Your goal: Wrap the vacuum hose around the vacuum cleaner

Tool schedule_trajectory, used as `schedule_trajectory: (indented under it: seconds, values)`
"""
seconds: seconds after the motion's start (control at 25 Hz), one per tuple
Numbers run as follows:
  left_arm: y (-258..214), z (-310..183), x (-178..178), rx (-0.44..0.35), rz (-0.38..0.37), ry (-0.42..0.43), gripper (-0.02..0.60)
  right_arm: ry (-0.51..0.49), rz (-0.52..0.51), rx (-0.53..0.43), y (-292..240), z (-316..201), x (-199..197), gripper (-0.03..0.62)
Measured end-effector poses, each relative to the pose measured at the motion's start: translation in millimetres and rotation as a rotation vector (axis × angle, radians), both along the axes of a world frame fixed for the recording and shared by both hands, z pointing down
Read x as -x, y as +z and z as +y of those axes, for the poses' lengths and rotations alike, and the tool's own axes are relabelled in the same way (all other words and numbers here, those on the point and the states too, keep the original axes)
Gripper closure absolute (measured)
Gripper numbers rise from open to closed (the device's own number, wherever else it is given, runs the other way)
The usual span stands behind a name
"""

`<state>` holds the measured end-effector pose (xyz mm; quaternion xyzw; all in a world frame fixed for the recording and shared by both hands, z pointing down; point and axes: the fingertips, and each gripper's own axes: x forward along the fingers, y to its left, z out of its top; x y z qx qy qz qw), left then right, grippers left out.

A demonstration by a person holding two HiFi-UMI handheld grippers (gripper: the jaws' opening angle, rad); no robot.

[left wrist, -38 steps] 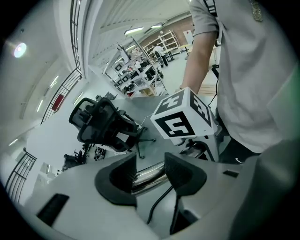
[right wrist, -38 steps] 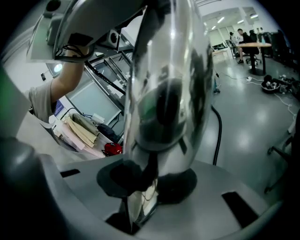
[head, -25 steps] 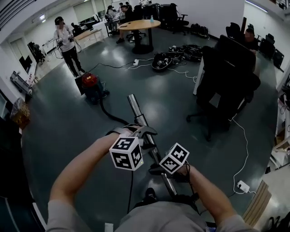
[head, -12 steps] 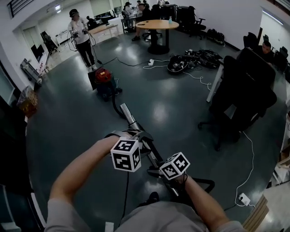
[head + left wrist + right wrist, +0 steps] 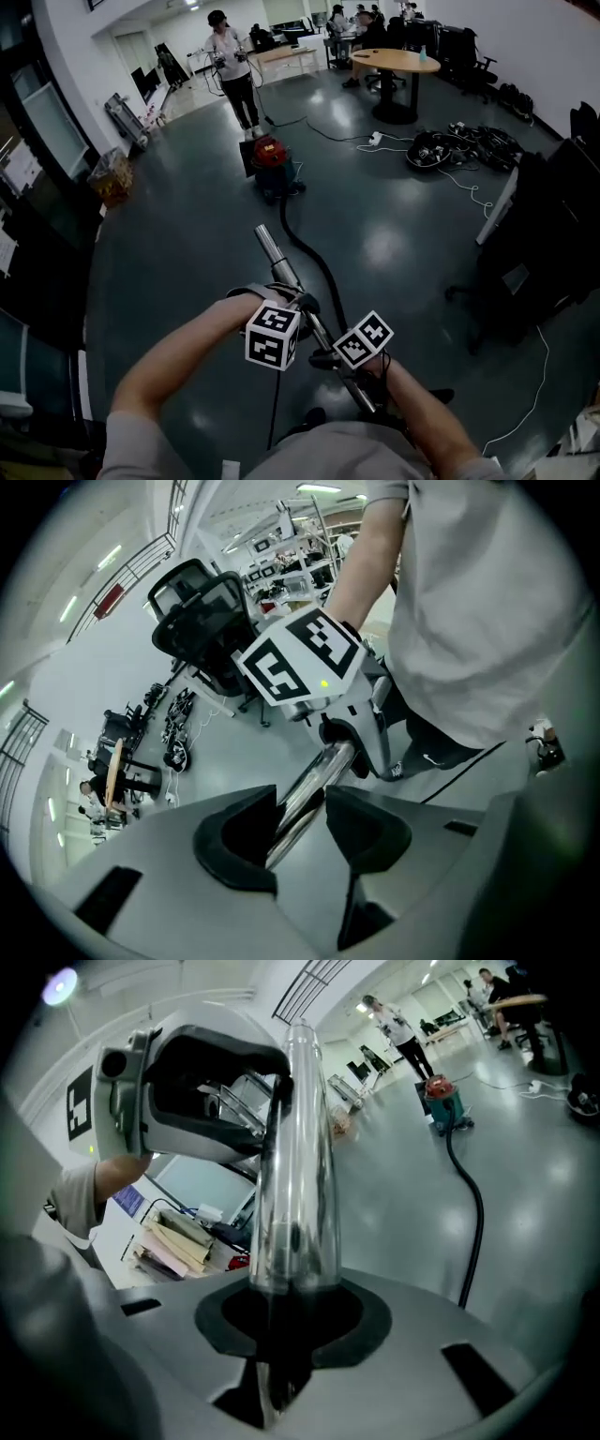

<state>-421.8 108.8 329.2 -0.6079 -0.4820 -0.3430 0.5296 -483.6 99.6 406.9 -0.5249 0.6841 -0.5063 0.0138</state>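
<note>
- Swung round since a second ago, the metal wand [image 5: 270, 251] now points almost at the red vacuum cleaner [image 5: 272, 155].
- Right gripper [image 5: 291, 1321] has its fingers clamped on the wand's near end.
- Left gripper [image 5: 300, 822], fingers just closing, grips the wand farther up.
- Black hose [image 5: 479, 1222] trails over the floor to the cleaner.

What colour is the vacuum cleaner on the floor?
The vacuum cleaner has a red top over a dark blue-green body, clearest in the head view.
</note>
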Motion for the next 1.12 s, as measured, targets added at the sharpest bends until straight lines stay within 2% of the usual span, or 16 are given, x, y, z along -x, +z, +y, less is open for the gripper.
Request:
schedule_trajectory:
  seconds: [0.16,0.36,0.48,0.64,0.76,0.88,1.0,1.12]
  values:
    - [0.4,12.7,-15.3,-0.029,0.046,-0.066,0.411,-0.106,0.012,0.039,-3.0,17.5,-14.3,0.499]
    - [2.0,24.8,-10.8,-0.059,0.013,-0.148,0.411,-0.251,0.07,0.099,-2.6,39.2,-14.9,0.5]
    - [6.2,33.9,-1.8,-0.105,-0.028,-0.15,0.411,-0.343,0.118,0.136,0.6,56.5,-10.3,0.502]
    - [18.2,43.4,-0.4,-0.145,-0.076,-0.093,0.411,-0.429,0.198,0.197,11.9,75.3,-17.1,0.503]
    - [30.6,44.0,-3.8,-0.151,-0.093,-0.026,0.411,-0.442,0.288,0.248,18.9,78.4,-27.1,0.505]
    - [39.1,40.6,-8.3,-0.104,-0.102,0.019,0.411,-0.42,0.381,0.301,25.9,75.9,-38.8,0.508]
    - [42.8,38.6,-16.4,-0.041,-0.117,0.036,0.411,-0.384,0.456,0.355,31.4,75.1,-52.2,0.511]
    - [42.9,38.5,-20.6,-0.011,-0.18,0.031,0.411,-0.368,0.532,0.398,32.2,74.3,-62.2,0.514]
